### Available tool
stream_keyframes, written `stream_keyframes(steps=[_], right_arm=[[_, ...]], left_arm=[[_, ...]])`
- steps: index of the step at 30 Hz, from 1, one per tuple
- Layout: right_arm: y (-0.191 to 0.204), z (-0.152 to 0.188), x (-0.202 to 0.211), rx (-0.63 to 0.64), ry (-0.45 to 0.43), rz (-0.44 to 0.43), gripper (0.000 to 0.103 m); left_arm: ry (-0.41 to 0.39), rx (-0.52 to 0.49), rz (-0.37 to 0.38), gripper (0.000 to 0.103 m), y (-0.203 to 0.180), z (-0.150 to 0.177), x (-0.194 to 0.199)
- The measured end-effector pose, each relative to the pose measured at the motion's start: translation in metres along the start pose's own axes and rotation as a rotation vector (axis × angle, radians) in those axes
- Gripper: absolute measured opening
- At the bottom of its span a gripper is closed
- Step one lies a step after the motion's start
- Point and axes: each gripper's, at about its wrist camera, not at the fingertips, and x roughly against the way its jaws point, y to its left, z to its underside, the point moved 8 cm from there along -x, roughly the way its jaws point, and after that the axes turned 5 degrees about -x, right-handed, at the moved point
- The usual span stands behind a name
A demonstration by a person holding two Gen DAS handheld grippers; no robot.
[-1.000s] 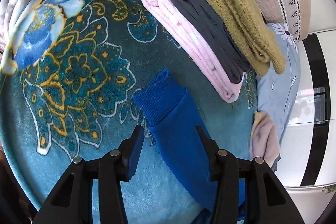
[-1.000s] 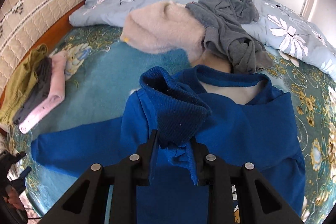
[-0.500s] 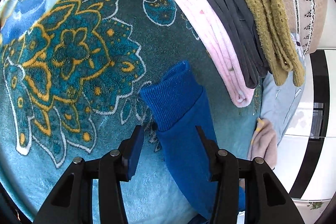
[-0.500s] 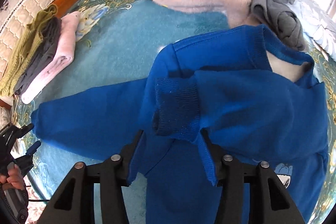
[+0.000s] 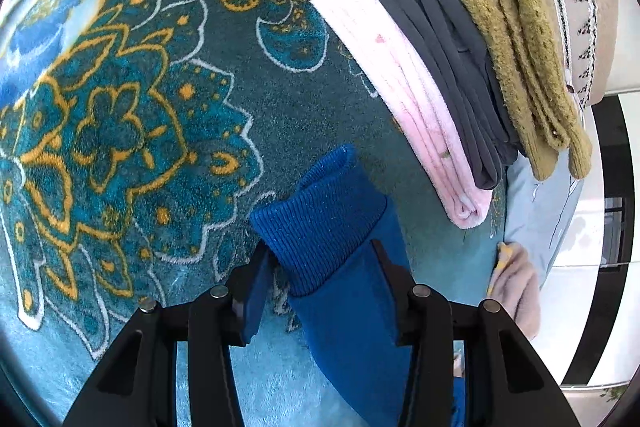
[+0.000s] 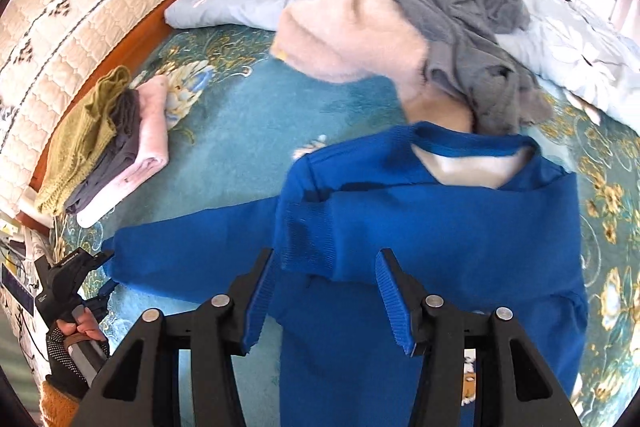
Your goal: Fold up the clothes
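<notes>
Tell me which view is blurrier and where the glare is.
Right wrist view: motion blur smears the beige sweater and grey garment; the far wall is overexposed. Left wrist view: sharp on the blue cuff and folded stack, fisheye bending at the rim, blown-out white at right.

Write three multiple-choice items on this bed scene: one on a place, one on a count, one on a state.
1. Where is the folded stack?
A. On the sweater
B. By the headboard, apart from the sweater
C. On the floor

2. How many garments are in that stack?
A. Three
B. One
C. Five

3. How is the right claw?
A. Shut on a sleeve
B. Out of view
C. Open, over the folded-in sleeve

Answers:
1. B: the stack lies along the headboard, with bare blanket between it and the sweater.
2. A: pink, dark grey and olive layers show.
3. C: its jaws stand apart, and the cuff lies flat on the sweater.
</notes>
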Motion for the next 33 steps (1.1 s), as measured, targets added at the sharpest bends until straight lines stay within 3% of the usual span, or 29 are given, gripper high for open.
stream_keyframes(steps=[2,3,6,9,20,27,30,33], right_arm=[[-0.01,0.001,0.004,-0.028,0.009,0.013,0.055],[-0.015,0.002,0.006,-0.04,0.011,0.014,0.055],[-0.028,0.004,0.01,-0.073,0.02,0.02,0.055],[-0.038,0.006,0.014,-0.11,0.012,0.004,0.055],[-0.088,0.008,0.034,-0.256,-0.048,-0.11,0.055],[-0.142,0.019,0.026,-0.416,-0.02,-0.163,0.055],[-0.162,0.021,0.026,-0.468,-0.021,-0.195,0.054],[-0.18,0.022,0.03,-0.51,-0.041,-0.223,0.054]], left_arm=[[-0.013,-0.01,-0.024,0.035,0.0,-0.001,-0.002],[-0.02,-0.005,-0.032,0.024,0.002,-0.002,-0.002],[-0.032,0.025,0.006,0.013,0.005,-0.003,-0.002],[-0.041,-0.017,0.017,0.011,-0.003,-0.001,0.003],[-0.138,-0.37,0.049,0.01,-0.074,0.021,0.076],[-0.195,-0.39,0.267,0.01,-0.143,0.03,0.149],[-0.198,-0.491,0.314,0.01,-0.193,0.043,0.169],[-0.173,-0.599,0.356,0.01,-0.25,0.078,0.182]])
